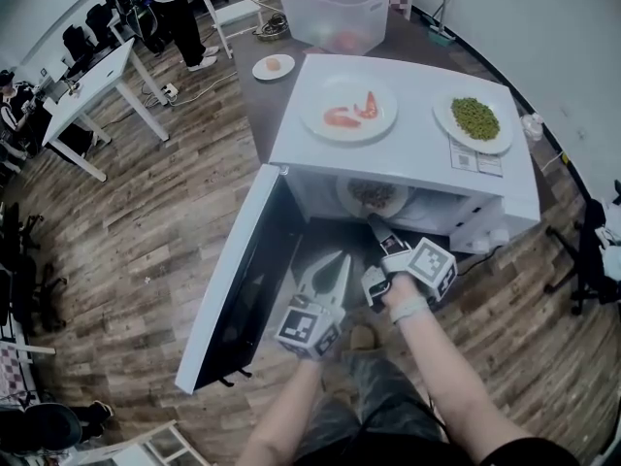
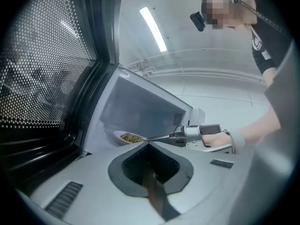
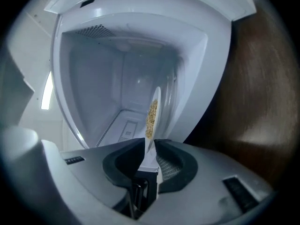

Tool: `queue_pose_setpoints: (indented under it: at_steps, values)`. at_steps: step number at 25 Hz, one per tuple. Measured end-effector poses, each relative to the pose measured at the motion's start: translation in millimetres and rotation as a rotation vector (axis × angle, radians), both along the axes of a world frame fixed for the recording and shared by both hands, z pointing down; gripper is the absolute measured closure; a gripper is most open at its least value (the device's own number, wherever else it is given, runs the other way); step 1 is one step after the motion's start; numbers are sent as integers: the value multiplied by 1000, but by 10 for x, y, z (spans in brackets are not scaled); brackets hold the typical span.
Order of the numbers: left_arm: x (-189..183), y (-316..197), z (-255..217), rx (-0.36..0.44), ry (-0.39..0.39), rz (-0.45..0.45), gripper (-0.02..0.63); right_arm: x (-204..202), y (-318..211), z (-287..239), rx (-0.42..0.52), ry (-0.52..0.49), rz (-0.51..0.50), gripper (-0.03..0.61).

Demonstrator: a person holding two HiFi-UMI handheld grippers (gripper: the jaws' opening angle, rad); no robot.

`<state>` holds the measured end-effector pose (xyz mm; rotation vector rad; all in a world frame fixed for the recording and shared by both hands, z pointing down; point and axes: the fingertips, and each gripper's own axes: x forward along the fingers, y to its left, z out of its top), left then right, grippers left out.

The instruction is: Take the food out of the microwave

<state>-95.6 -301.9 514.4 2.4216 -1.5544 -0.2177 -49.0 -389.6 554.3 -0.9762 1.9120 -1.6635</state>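
A white plate of brownish food (image 1: 373, 196) sits in the mouth of the white microwave (image 1: 417, 158), whose door (image 1: 238, 280) stands wide open to the left. My right gripper (image 1: 375, 224) is shut on the plate's near rim. In the right gripper view the plate (image 3: 153, 114) stands edge-on between the jaws of my right gripper (image 3: 149, 146). My left gripper (image 1: 342, 258) is shut and holds nothing, low in front of the opening. The left gripper view shows the plate (image 2: 129, 137) with the right gripper (image 2: 161, 137) on it, beyond my left gripper (image 2: 149, 144).
On the microwave's top stand a plate of shrimp (image 1: 348, 108) and a plate of green peas (image 1: 473, 120). Behind it are a clear plastic bin (image 1: 335, 13) and a small plate (image 1: 273, 66) on a brown table. People and desks are at the far left.
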Motion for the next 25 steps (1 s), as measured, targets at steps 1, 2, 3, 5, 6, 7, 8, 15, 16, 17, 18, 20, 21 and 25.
queue_pose_setpoints:
  at_steps: [1,2,3,5,6,7,8,15,16,17,18,20,21,25]
  values:
    - [7,9,-5,0,5,1,614,-4,-1,13,-16,-7,5,500]
    - [13,17,-10,3,8,4,614,-4,-2,28,-33,-11,10,500]
    - [16,25,-6,7,6,7,614,-5,-5,43,-50,-15,17,508]
    - [6,34,21,13,-5,10,614,-20,-18,59,-78,-28,28,514]
    - [1,34,26,13,-6,7,614,-31,-23,62,-88,-35,31,515]
    - [-3,31,27,9,-5,4,614,-40,-24,63,-95,-42,32,518]
    - [-6,28,33,3,-7,1,614,-46,-24,60,-97,-49,33,520]
    - [29,50,62,5,6,8,614,-36,3,7,-70,-84,40,555]
    - [34,51,62,-3,9,7,614,-29,1,2,-65,-91,43,557]
    - [41,53,66,-9,10,9,614,-16,1,-2,-60,-97,47,557]
    - [48,56,69,-12,9,12,614,-1,3,-4,-57,-103,52,558]
    - [49,57,51,-20,7,12,614,21,15,-5,-54,-110,58,560]
    - [46,58,39,-22,9,9,614,27,24,-7,-53,-113,59,560]
    - [51,64,40,-20,17,11,614,56,51,-3,-50,-117,63,560]
